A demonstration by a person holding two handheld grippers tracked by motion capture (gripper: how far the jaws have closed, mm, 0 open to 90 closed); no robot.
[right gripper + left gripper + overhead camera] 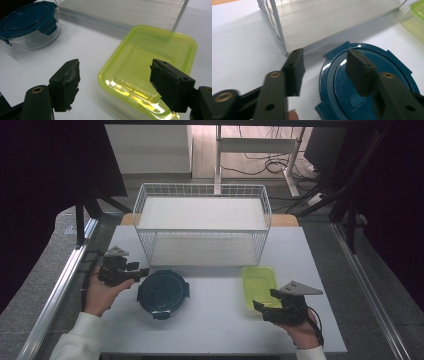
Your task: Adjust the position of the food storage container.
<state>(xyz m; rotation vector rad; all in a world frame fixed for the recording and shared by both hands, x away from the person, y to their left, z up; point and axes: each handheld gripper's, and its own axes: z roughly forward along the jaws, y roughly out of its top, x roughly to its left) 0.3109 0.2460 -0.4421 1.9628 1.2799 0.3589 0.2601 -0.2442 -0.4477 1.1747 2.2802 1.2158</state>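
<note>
Risk, left side: the left gripper point(324, 67) straddles the rim of the round container point(163, 292); one jaw stands over the blue lid point(372, 82), the other outside it over the table point(210, 320). If the pads land on the sloped lid edge, I judge they may slip off or shove the container sideways.
Risk, right side: the right gripper point(116, 85) brackets the near corner of the yellow-green container point(147, 72); its glossy lid looks slick, and a corner grip could tilt it.
Left gripper state: about half open, nothing clamped.
Right gripper state: wide open, holding nothing.
Round container: clear bowl, dark teal clip-on lid, lower centre-left of the high view, in front of the wire rack point(202, 222).
Yellow-green container: flat, translucent, rounded rectangle, lower centre-right of the high view.
</note>
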